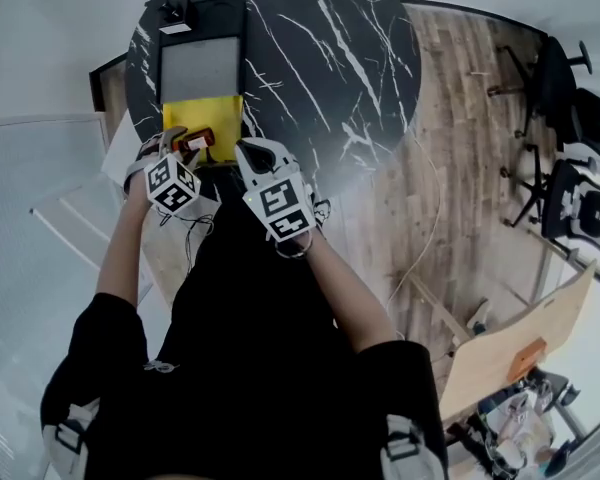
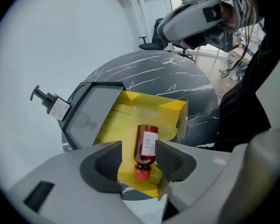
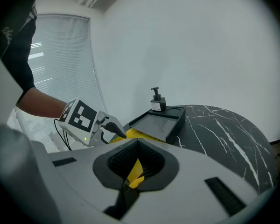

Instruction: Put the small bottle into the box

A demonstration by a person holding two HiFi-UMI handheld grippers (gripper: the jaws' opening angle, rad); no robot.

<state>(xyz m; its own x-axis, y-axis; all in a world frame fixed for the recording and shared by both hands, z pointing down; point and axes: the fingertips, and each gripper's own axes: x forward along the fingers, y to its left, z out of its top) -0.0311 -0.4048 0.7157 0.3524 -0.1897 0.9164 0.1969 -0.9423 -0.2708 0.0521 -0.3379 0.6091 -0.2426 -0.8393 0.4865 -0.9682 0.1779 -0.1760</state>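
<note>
The small red bottle (image 2: 146,146) with a white label lies on its side inside the open yellow box (image 2: 126,115), its cap toward me. My left gripper (image 2: 139,161) hovers just over the box's near end, open, its pads either side of the bottle's cap end without squeezing it. In the head view the bottle (image 1: 196,141) shows at the box's (image 1: 208,114) near edge, by the left gripper (image 1: 178,144). My right gripper (image 3: 136,164) is shut on a yellow flap (image 3: 135,171) of the box; it sits at the box's right side (image 1: 252,158).
The box rests on a round black marble table (image 1: 320,58). Behind it stands a black tray (image 1: 200,68) with a grey floor, and a pump dispenser (image 2: 53,104) at its far end. Office chairs (image 1: 570,138) stand on the wooden floor at the right.
</note>
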